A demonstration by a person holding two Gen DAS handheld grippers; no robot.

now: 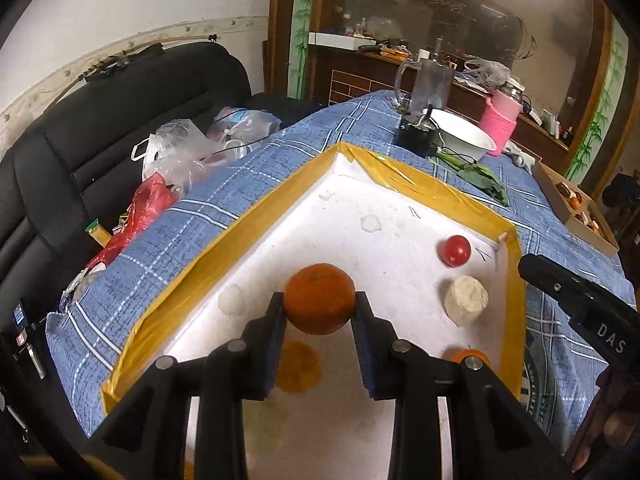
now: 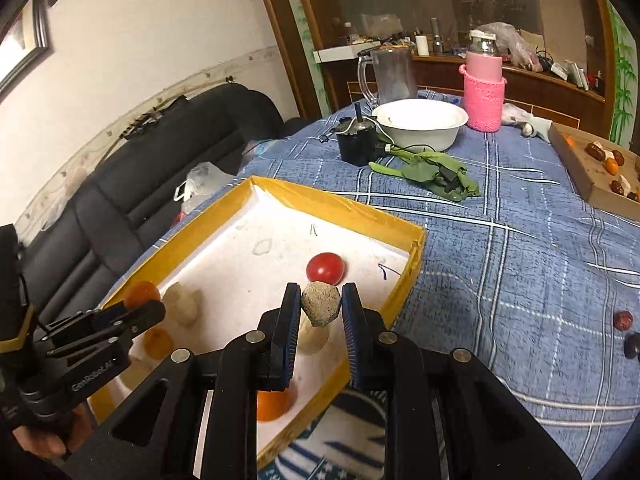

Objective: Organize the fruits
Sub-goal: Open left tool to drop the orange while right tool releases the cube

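A: Orange round fruit [image 1: 320,298], mandarin-like, is clamped between the left gripper [image 1: 319,305] fingers [image 1: 276,322], held above the white foam tray with yellow taped rim [image 1: 256,216].

B: Right gripper [image 2: 321,306]?

A: Fingers closed on a small beige rough lump [image 2: 321,304], speckled; can't tell what kind of fruit. Also held over the tray, near its right edge.

B: What lies in the tray?

A: Red round tomato-like fruit [image 2: 325,268] toward the far right corner, a pale off-white chunk [image 1: 465,300] just in front of it, another orange fruit [image 2: 272,404] at the near edge, half hidden by the fingers. An orange blur [image 1: 298,366] shows on the tray floor under the left gripper; fruit or stain, can't tell.

B: Tray location?

A: On the blue plaid cloth [image 2: 500,240] covering the tabletop. Farther back: white bowl [image 2: 420,124], clear plastic pitcher [image 2: 390,74], jar in a pink knitted sleeve [image 2: 484,88], green leaves [image 2: 428,172]. Cardboard box [image 2: 592,188] with small fruits at the far right. Two dark round fruits [image 2: 623,320] lie loose on the cloth, well apart from the tray.
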